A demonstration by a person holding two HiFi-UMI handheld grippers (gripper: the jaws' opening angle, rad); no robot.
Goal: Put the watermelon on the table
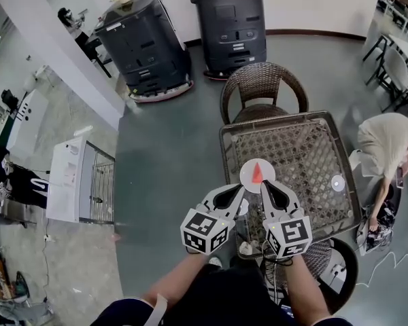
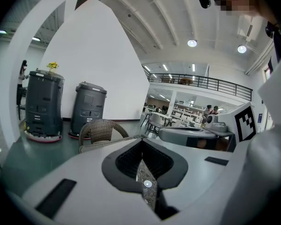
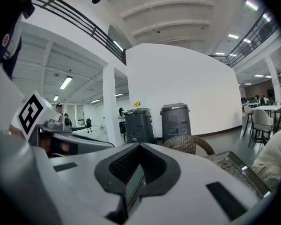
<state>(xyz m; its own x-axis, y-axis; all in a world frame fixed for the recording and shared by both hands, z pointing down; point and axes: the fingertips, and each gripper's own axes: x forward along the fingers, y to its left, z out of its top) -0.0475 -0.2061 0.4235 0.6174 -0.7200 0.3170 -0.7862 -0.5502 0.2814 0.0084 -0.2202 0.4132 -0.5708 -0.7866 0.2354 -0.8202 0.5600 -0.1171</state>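
Head view alone catches the watermelon (image 1: 257, 173), on a white plate (image 1: 266, 168) on the counter (image 1: 306, 148). The gripper views show the left hand-held gripper (image 2: 143, 162) and right hand-held gripper (image 3: 133, 170) pinched closed, seemingly empty.

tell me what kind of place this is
Probably a cafeteria or dining hall in a large building: a wicker table and wicker chair up close, more tables and chairs further back, and a railed mezzanine above.

You have a wicker table (image 1: 302, 145) carrying a white plate (image 1: 245, 177) with the watermelon slice (image 1: 257, 173) at its near edge, and a small white disc (image 1: 338, 183) to the right.
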